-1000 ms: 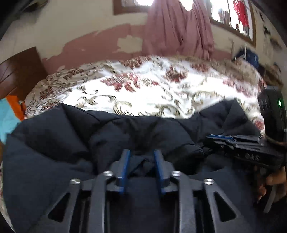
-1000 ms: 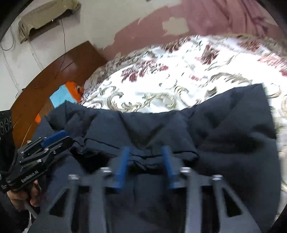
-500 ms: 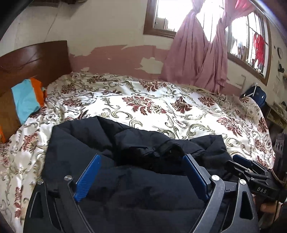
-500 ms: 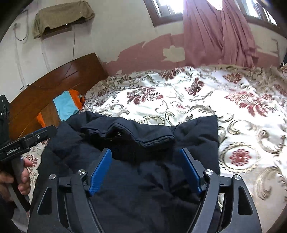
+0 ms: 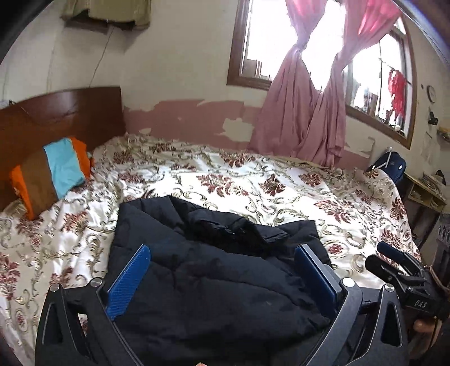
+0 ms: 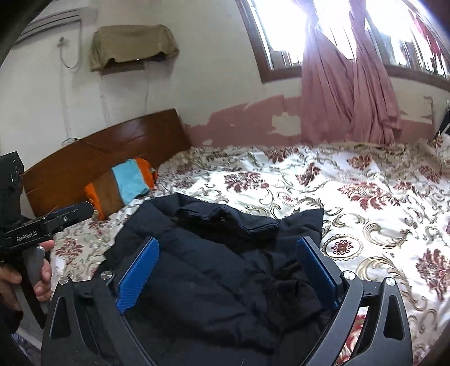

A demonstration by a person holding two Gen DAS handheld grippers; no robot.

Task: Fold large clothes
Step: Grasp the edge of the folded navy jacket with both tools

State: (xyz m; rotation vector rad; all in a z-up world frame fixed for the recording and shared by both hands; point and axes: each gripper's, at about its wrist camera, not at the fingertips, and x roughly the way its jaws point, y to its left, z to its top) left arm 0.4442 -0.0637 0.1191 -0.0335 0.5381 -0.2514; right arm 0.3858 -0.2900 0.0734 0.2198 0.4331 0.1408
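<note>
Left gripper point(image 5: 222, 261) and right gripper point(image 6: 227, 253): jaws just opened, spread wide above the black padded jacket point(image 5: 213, 281) with nothing clasped. The jacket is seen bunched on the floral bedspread point(image 5: 253, 180), near its front edge.

Dark padded jacket point(image 6: 202, 270) on floral bedspread point(image 6: 365, 202), unheld between wide-spread jaws.

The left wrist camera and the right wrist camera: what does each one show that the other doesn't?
Only the left view shows the blue bag, the shelf past the bed's far corner and a wall clock. Only the right view shows the white wall unit and a hand on a grip. Both show the dark jacket on the floral bedspread, the pillow, headboard and curtains.
</note>
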